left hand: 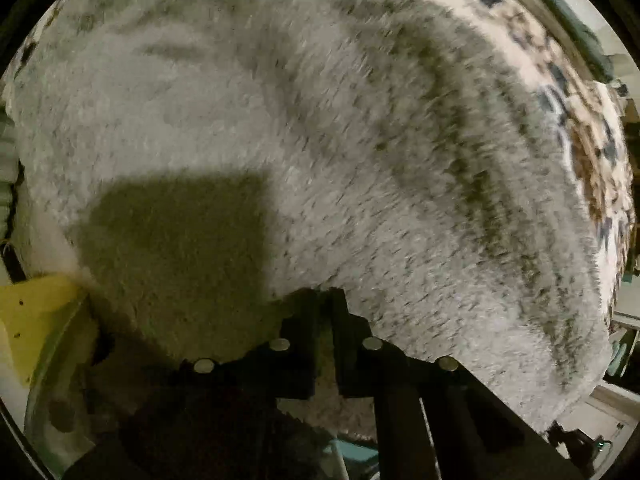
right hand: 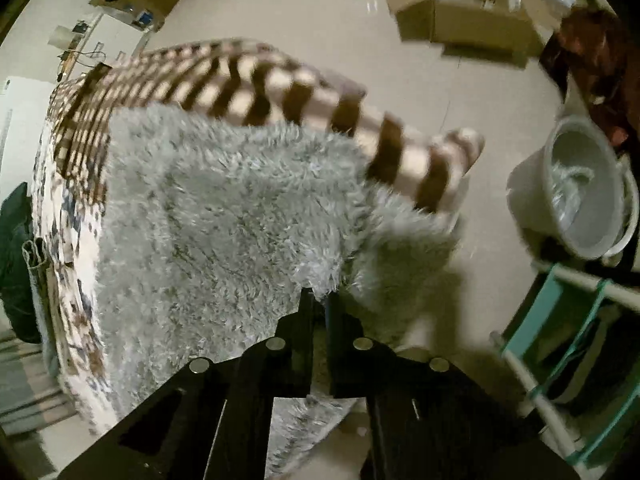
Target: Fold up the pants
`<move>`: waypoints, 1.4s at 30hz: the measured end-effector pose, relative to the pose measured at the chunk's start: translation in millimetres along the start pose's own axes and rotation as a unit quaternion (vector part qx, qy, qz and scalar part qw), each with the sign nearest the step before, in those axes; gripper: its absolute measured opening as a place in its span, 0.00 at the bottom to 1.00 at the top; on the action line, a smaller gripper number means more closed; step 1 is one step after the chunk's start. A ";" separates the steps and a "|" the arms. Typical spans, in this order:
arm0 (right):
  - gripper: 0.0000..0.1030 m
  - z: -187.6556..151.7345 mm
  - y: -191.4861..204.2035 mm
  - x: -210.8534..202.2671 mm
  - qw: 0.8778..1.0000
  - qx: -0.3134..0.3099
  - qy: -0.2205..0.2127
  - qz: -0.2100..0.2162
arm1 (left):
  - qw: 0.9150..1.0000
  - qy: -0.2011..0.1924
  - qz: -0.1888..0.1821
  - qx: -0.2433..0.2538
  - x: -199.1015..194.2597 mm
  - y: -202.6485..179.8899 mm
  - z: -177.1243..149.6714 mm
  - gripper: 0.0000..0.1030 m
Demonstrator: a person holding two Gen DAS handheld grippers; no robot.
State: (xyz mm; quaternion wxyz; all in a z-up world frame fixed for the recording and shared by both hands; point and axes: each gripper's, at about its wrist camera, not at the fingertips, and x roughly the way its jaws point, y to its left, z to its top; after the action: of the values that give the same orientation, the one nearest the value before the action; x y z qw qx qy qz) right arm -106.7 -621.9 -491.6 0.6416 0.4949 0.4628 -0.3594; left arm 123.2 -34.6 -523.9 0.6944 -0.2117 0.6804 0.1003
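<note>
Pinching down hard, the left hand-held gripper points straight into the fluffy grey pants, its jaws drawn together with pile bunched between them; the left wrist view shows little else, so whether it holds a full layer or only fur is hard to say. Over on the other side, the right hand-held gripper has its jaws closed on a shaggy edge of the same pants, right where the fabric overhangs the side of the bed. The garment lies spread across a patterned bedcover, with a brown-and-cream checked blanket beyond it, touching its far edge. Two grips on one cloth look like the setup for lifting an edge and carrying it over, so the fold itself seems not yet made. On the floor stand a pale bucket and cardboard boxes, well apart from the work.
</note>
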 end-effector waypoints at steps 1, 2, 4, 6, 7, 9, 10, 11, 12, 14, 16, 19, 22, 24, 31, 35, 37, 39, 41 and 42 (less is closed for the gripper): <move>0.04 -1.2 -0.1 -6.4 1.000 0.001 -0.005 -0.003 | 1.000 -0.006 -0.003 0.008 -2.9 -1.9 0.2 0.03; 0.03 -1.5 -2.2 -17.0 1.000 0.003 -0.011 -0.004 | 1.000 -0.008 -0.004 0.013 -4.7 -2.9 0.2 0.03; 0.03 -2.5 -3.9 -30.6 1.000 0.001 -0.013 -0.012 | 1.000 -0.009 -0.002 0.019 -6.4 -3.0 1.0 0.03; 0.03 -4.3 -5.1 -36.3 1.000 -0.002 -0.009 -0.015 | 1.000 -0.006 -0.002 0.023 -5.7 -0.4 4.5 0.03; 0.03 -4.6 -6.0 -36.3 1.000 -0.007 -0.004 -0.022 | 1.000 -0.004 -0.003 0.024 -7.3 3.4 12.4 0.03; 0.04 -4.3 -8.4 -29.6 0.999 -0.010 0.009 -0.037 | 1.000 0.010 -0.003 0.028 -7.3 3.4 24.0 0.04; 0.05 -2.8 -10.2 -18.8 0.999 -0.008 0.032 -0.039 | 0.999 0.011 -0.004 0.033 -10.3 2.0 27.1 0.04; 0.12 -0.9 -18.0 -8.2 0.997 0.000 0.068 -0.048 | 0.999 0.013 -0.005 0.042 -19.0 1.6 36.7 0.05; 0.14 0.0 -19.9 -2.2 0.994 0.004 0.090 -0.068 | 0.998 0.015 -0.002 0.053 -25.7 -4.7 41.1 0.06; 0.23 -0.5 -8.6 -8.3 0.991 -0.020 0.093 -0.096 | 0.997 0.017 -0.008 0.071 -38.6 -19.2 50.8 0.14; 0.34 -5.4 16.9 -28.4 0.992 -0.061 0.063 -0.094 | 0.996 0.011 -0.028 0.083 -50.4 -33.7 61.1 0.48; 0.41 -17.8 66.9 -44.9 0.995 -0.077 0.063 -0.030 | 0.995 0.001 -0.052 0.086 -55.5 -57.2 84.0 0.77; 0.42 -36.9 132.5 -13.5 0.985 -0.075 0.139 0.066 | 0.995 0.019 -0.078 0.063 -40.0 -76.2 94.7 0.77; 0.42 -49.2 167.3 13.9 0.979 -0.073 0.169 0.086 | 0.995 0.025 -0.080 0.045 -26.5 -85.6 97.2 0.77; 0.10 -104.4 204.9 89.0 0.974 -0.021 0.222 0.038 | 0.998 0.041 -0.031 0.040 18.8 -106.8 115.4 0.29; 0.07 -105.9 198.0 73.1 0.982 -0.001 0.183 0.051 | 0.997 0.007 -0.046 0.063 1.7 -111.4 117.0 0.05; 0.06 -97.4 198.4 62.1 0.985 0.000 0.161 0.069 | 0.996 -0.003 -0.050 0.080 -2.4 -114.6 117.8 0.03; 0.06 -89.2 199.0 50.0 0.986 -0.002 0.140 0.086 | 0.995 -0.008 -0.046 0.086 -4.8 -115.3 120.2 0.03; 0.06 -81.2 200.0 51.0 0.987 -0.005 0.140 0.085 | 0.995 -0.006 -0.044 0.089 -9.0 -115.2 122.4 0.05; 0.06 -77.6 198.5 52.8 0.987 -0.005 0.138 0.085 | 0.995 -0.012 -0.037 0.092 -14.5 -114.2 121.4 0.05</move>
State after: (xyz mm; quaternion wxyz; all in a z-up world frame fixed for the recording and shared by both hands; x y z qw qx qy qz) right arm 73.9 -497.0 -488.0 0.6022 0.5744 0.5049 -0.2289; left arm 280.8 -81.9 -493.5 0.7223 -0.1705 0.6701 0.0137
